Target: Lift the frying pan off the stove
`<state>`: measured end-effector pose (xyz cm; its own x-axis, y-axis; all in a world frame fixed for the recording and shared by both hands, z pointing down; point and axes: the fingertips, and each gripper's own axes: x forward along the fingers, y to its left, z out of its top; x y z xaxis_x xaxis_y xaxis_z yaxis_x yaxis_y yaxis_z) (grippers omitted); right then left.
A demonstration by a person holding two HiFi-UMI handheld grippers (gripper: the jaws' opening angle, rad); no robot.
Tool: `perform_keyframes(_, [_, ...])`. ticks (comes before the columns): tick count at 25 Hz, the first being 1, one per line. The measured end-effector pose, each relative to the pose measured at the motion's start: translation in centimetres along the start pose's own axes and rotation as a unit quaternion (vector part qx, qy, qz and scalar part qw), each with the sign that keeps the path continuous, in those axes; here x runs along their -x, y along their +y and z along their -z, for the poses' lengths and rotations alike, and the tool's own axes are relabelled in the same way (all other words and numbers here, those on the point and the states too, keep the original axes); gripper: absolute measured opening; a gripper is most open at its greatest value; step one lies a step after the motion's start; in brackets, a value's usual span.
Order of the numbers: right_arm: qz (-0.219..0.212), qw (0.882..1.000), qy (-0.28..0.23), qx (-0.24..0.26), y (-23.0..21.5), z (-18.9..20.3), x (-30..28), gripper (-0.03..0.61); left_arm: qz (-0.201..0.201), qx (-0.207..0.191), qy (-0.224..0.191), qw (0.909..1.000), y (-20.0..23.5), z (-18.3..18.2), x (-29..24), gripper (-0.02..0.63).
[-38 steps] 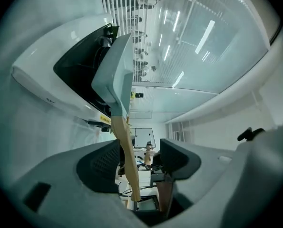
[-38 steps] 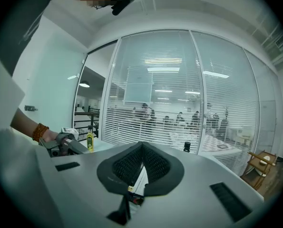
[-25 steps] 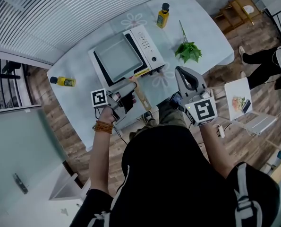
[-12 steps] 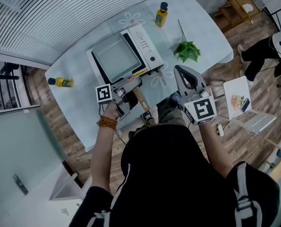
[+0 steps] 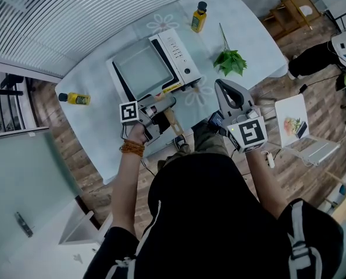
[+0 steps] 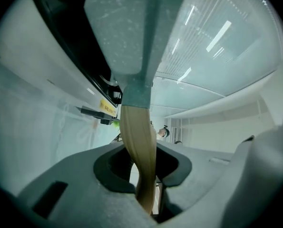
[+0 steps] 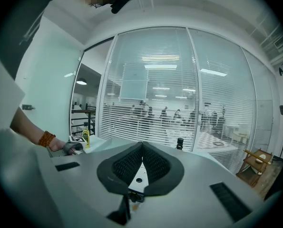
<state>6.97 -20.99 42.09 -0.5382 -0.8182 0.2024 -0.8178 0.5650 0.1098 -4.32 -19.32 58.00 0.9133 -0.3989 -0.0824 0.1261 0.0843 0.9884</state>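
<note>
The square grey frying pan [image 5: 142, 68] sits on the white stove [image 5: 177, 52], mid-surface [image 5: 254, 45]. The left tool [image 5: 160, 106] is closing on its pale wooden handle [image 6: 136, 137], the natural place to lift from. The right tool [image 7: 141, 163], pinched together and empty, hangs to the right.

Bright, even daylight pours through the window blinds [image 7: 151, 103]; around them fisheye edges bend and darken. The pan handle [image 6: 139, 146] blurs close-up.

This is an office-like room staged as a kitchen. Glass walls with blinds [image 7: 151, 108] enclose it. A stove [image 5: 176, 53] sits mid-counter [image 5: 251, 28].
</note>
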Motion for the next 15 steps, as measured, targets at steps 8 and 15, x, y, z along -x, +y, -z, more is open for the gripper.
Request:
perform_keyframes(8, [-0.014, 1.000, 0.008, 0.012, -0.1, 0.1, -0.1, 0.003, -0.002, 0.007, 0.013, 0.9999, 0.3, 0.3, 0.0, 0.078])
perform_keyframes(15, [-0.050, 0.998, 0.022, 0.011, 0.9, 1.1, -1.1, 0.002, -0.006, 0.003, 0.016, 0.9998, 0.4, 0.4, 0.0, 0.075])
